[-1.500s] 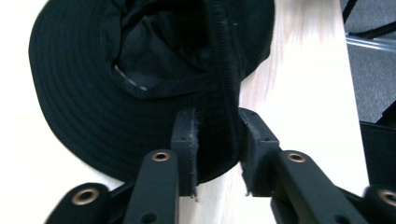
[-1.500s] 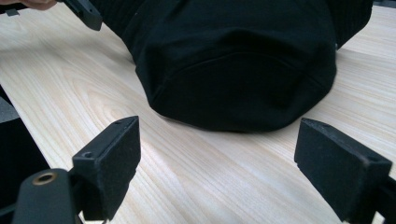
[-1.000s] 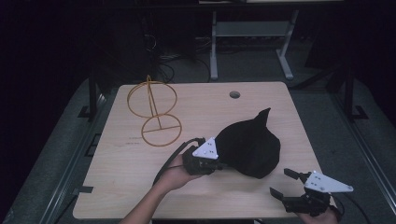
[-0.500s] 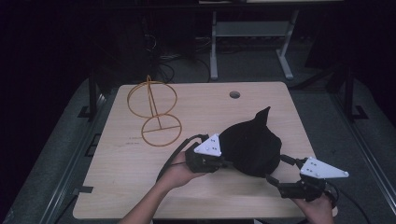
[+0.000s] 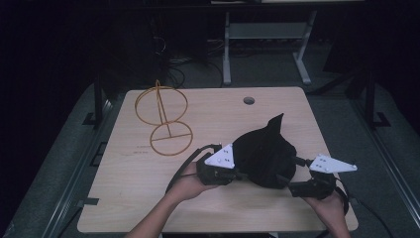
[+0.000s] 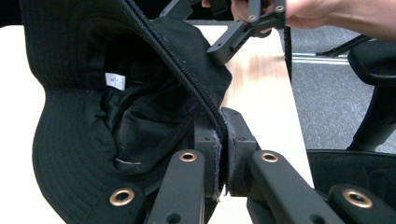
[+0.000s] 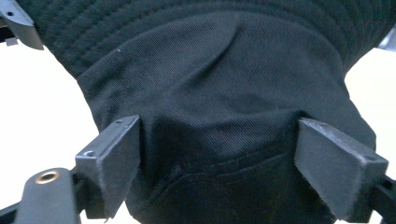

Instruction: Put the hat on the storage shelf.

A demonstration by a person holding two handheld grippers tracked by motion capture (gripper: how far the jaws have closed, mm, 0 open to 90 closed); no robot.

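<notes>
At the left of the high view, dark grey carpet floor (image 5: 59,168) runs beside the wooden table (image 5: 129,188), and the room behind is almost black. On the far left part of the table stands a gold wire stand (image 5: 163,116), made of an upright ring on a stem above a flat ring base; it is well apart from the hands. Behind the table there is a pale metal frame (image 5: 267,49) with two legs on the floor, and some cables lie near it. A small round hole (image 5: 248,100) is in the table top near the far edge.

More to the right, near the front edge, the left gripper (image 5: 236,173) is clamped tight on the brim of the black hat (image 5: 265,156); in the left gripper view the brim edge is pinched between the two jaws. The hat lies on the right half of the table, one brim corner pointing up.

The right gripper (image 5: 289,186) is at the hat's right side with its jaws spread apart; in the right gripper view the crown sits between them, and I cannot tell if the pads (image 7: 114,158) press on the cloth
</notes>
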